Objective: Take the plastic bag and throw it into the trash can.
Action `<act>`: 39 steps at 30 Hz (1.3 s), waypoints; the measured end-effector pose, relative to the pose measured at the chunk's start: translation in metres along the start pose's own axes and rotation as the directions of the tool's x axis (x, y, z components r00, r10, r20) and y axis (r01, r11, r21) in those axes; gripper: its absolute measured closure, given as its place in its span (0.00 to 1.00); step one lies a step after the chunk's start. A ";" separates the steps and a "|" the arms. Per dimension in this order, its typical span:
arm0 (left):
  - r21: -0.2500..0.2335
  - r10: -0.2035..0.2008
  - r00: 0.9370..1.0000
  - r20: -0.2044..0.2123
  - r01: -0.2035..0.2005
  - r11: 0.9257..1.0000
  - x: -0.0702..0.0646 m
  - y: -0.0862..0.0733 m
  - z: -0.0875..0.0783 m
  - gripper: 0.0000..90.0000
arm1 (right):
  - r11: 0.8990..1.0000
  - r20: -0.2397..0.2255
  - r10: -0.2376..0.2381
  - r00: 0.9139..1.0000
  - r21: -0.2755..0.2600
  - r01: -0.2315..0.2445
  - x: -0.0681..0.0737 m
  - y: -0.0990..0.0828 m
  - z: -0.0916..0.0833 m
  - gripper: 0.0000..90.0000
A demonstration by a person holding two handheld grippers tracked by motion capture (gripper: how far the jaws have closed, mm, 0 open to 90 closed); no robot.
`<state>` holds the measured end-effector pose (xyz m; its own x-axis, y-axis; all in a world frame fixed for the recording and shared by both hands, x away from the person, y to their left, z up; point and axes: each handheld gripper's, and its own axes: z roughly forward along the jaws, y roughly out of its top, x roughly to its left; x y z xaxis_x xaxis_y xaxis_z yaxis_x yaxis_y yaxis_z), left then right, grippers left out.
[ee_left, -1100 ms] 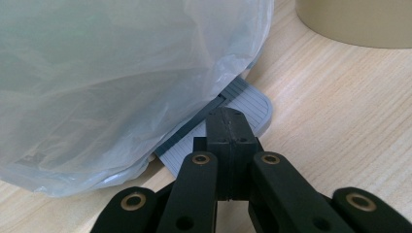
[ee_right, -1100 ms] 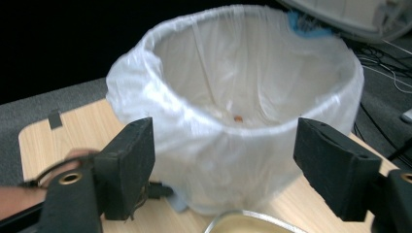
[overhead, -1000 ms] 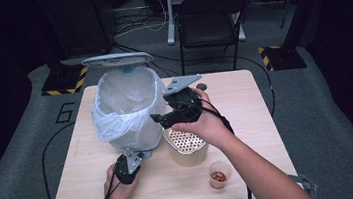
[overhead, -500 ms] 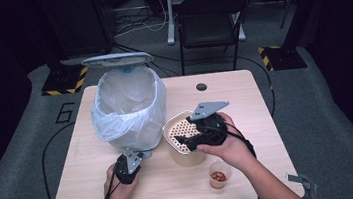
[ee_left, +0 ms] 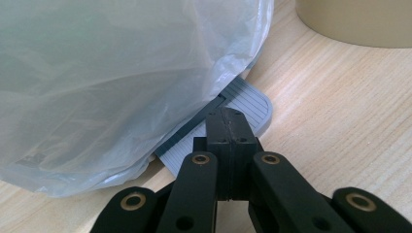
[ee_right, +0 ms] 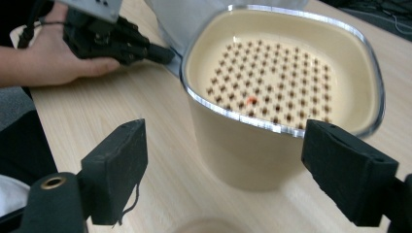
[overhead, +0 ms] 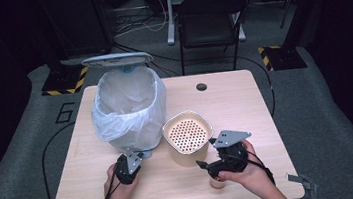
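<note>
Pedal bin [overhead: 128, 112] with a clear liner stands on the left of the counter [overhead: 245, 101], lid [overhead: 117, 60] raised, as the left hand-held gripper [overhead: 128, 166], jaws closed together and empty, presses its grey pedal [ee_left: 243, 104] at the near side. Right of it, a beige perforated container [overhead: 187, 136] holds one small red scrap [ee_right: 251, 100]. The right hand-held gripper [overhead: 207, 167], jaws spread wide after opening further, grips nothing and hovers over a small cup [overhead: 217, 182] near the front edge. Judging by this, the bin is open and the cup is not yet grasped. Count: one bin, one container, one cup, two grippers.
</note>
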<state>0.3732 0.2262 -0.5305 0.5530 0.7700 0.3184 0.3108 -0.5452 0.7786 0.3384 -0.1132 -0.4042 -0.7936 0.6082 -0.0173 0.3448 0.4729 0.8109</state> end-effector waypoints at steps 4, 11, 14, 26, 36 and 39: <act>-0.003 0.003 1.000 -0.005 -0.003 1.000 0.000 0.000 0.000 1.00 | 1.000 0.000 0.014 1.000 0.013 -0.014 0.002 -0.016 -0.001 0.18; -0.003 0.004 1.000 -0.007 -0.004 1.000 -0.002 0.000 0.000 1.00 | 0.999 0.005 0.041 0.999 0.036 -0.041 0.003 -0.040 -0.001 0.18; -0.001 0.004 1.000 -0.005 -0.004 1.000 -0.001 0.000 0.000 1.00 | 0.998 0.006 0.044 0.999 0.044 -0.044 0.003 -0.048 -0.001 0.18; -0.003 -0.005 1.000 -0.001 0.005 1.000 0.000 0.000 0.000 1.00 | 0.994 0.011 0.035 0.999 0.101 -0.036 0.005 -0.066 0.010 0.22; -0.003 -0.006 1.000 0.000 0.006 1.000 0.000 0.000 0.000 1.00 | 0.993 0.039 0.055 0.998 0.104 -0.058 -0.002 -0.067 0.009 0.24; -0.003 -0.006 1.000 0.000 0.006 1.000 0.000 0.000 0.000 1.00 | 0.992 0.055 0.063 0.996 0.108 -0.069 -0.007 -0.067 0.007 0.24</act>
<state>0.3732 0.2259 -0.5308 0.5509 0.7733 0.3137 0.3117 -0.5394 0.7822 0.3242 -0.1449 -0.4628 -0.7413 0.6711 0.0015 0.4506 0.4960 0.7422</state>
